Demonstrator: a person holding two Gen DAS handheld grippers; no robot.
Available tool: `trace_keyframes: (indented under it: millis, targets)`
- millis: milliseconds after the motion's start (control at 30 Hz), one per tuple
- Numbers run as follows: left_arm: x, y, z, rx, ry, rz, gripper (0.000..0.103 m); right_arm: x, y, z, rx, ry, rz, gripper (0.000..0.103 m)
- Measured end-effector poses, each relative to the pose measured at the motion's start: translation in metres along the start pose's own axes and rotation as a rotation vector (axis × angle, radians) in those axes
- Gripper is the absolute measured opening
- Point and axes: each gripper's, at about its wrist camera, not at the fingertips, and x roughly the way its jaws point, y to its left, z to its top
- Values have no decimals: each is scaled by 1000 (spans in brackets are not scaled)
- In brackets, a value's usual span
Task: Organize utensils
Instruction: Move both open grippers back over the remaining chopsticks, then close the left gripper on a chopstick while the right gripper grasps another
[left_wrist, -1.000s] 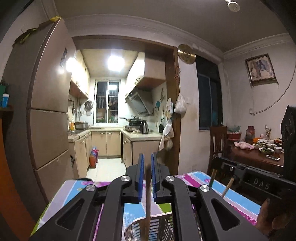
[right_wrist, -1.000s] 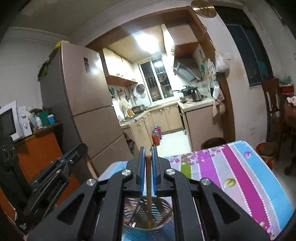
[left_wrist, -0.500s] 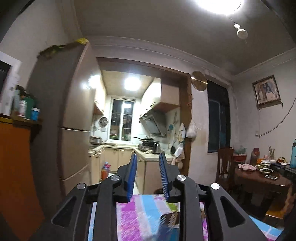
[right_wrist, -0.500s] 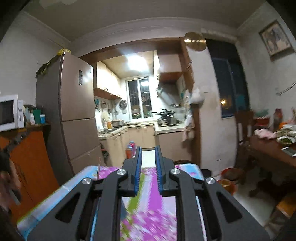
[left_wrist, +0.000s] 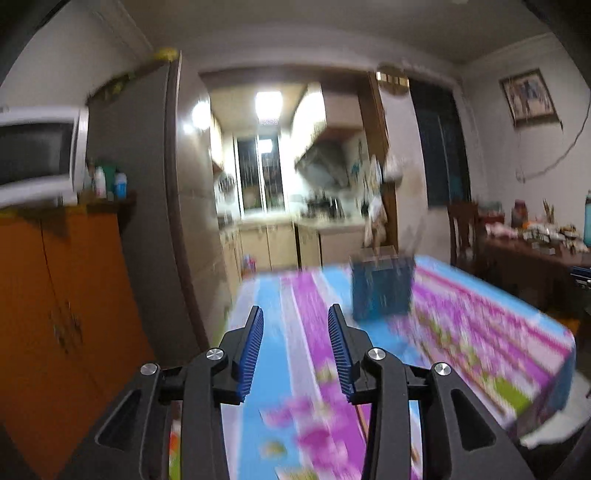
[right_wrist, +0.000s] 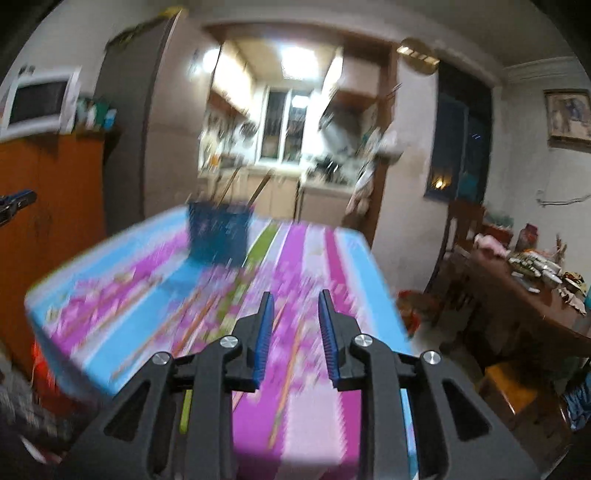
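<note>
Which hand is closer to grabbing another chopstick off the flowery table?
Probably the right gripper: its open jaws hover over blurred thin wooden chopsticks. The left gripper faces bare striped tablecloth.

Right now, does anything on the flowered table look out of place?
Yes: several chopsticks lie scattered loose on the tablecloth, at differing angles, while others stand in the blue holder. Blur hides how many.
</note>
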Motion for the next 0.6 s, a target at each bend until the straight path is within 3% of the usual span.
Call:
trace_keyframes:
  millis: [200, 300, 467, 600]
  targets:
    - [-3, -50, -80, 49, 169, -54, 38, 12, 56, -54, -116, 98, 36, 23]
    - [-3, -70, -97, 52, 208, -98, 37, 12, 77, -72, -179, 109, 61, 23]
    - [0, -110, -107, 156, 217, -147, 28, 19, 85, -83, -109, 137, 157, 23]
    - [3, -114, -112, 162, 231, -111, 27, 20, 89, -88, -82, 161, 193, 23]
